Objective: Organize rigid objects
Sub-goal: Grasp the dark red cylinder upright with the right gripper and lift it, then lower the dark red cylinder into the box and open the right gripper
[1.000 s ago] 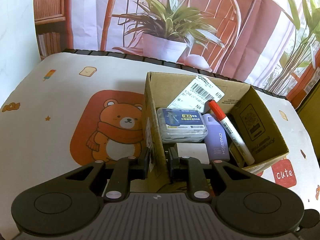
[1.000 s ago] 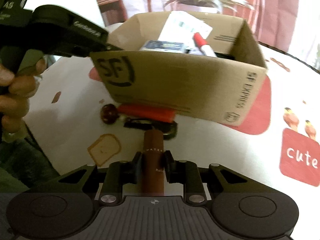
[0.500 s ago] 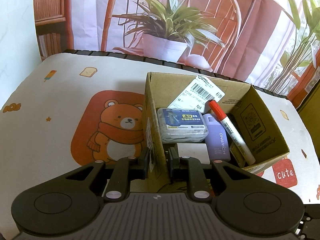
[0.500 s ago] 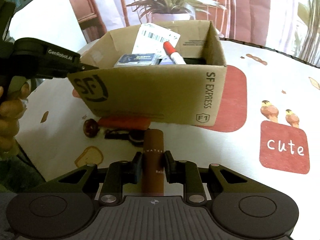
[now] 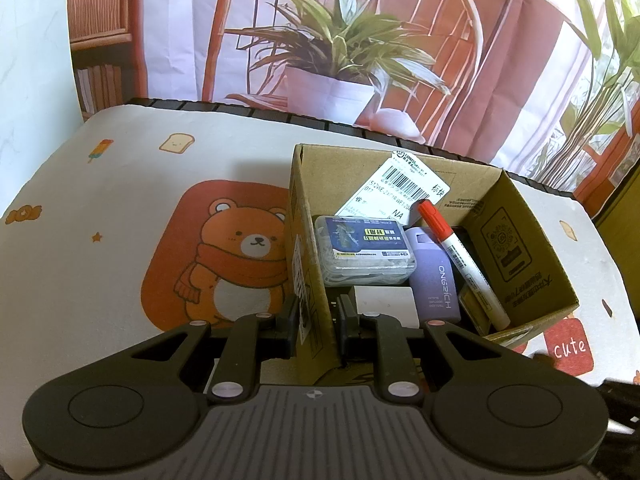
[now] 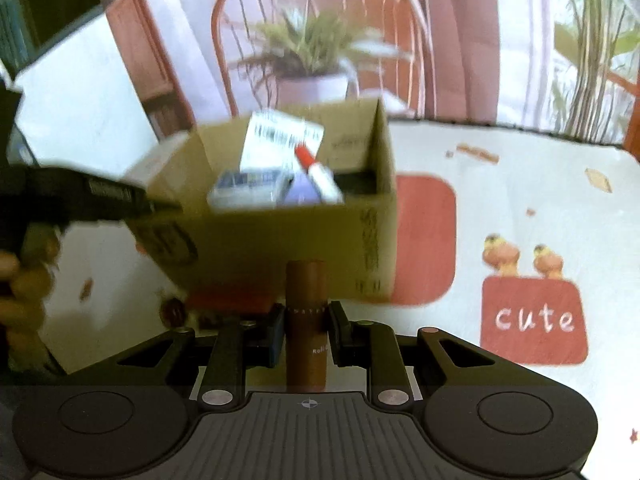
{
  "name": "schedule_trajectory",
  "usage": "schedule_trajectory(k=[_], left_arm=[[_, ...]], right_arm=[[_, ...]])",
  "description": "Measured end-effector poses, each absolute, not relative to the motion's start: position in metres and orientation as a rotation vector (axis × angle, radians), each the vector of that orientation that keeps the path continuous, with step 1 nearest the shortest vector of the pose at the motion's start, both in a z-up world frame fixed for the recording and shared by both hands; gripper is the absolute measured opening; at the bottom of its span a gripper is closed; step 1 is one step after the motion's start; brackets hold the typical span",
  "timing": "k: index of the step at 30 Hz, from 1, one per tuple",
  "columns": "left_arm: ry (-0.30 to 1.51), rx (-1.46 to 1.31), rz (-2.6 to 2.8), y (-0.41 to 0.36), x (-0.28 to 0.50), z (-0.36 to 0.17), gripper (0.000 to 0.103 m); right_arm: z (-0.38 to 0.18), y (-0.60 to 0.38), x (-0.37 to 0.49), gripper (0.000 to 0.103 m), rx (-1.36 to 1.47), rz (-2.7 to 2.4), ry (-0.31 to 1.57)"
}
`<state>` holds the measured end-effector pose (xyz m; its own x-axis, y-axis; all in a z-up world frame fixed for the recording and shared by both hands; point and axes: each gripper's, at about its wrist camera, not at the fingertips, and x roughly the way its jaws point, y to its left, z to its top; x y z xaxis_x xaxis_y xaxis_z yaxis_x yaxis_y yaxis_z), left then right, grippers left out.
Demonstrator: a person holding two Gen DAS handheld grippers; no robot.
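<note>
A cardboard box [image 5: 516, 256] stands on the printed table cover. It holds a clear plastic case [image 5: 362, 250], a lilac bottle [image 5: 434, 280], a red-capped marker [image 5: 460, 260] and a white block [image 5: 384, 304]. My left gripper [image 5: 316, 320] is shut on the box's near left wall, one finger inside and one outside. In the right wrist view the same box [image 6: 280, 240] sits ahead, blurred. My right gripper [image 6: 306, 328] is shut on a brown tube [image 6: 306, 320] that points at the box's front wall. The left gripper's body [image 6: 80, 196] shows at the box's left corner.
On the cover in front of the box lie a small dark round thing [image 6: 172, 312] and a red flat object [image 6: 228, 300], partly hidden. A hand [image 6: 24, 288] shows at the left edge. A potted-plant backdrop [image 5: 332, 64] hangs behind the table's far edge.
My right gripper has risen and rolled with the brown tube, so more of the box's inside shows and the view is now blurred. The left gripper and the box have stayed put.
</note>
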<state>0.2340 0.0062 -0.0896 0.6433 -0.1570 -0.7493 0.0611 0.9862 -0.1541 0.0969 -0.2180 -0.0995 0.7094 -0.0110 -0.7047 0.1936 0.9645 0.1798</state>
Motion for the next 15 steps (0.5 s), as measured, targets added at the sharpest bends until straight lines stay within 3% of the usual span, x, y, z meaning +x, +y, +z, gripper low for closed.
schedule_trajectory(k=[15], left_arm=[[0.864,-0.122,-0.124,0.007,0.234,-0.090,0.021]], right_arm=[[-0.018,-0.258,0.100,0.021,0.279,-0.123,0.496]])
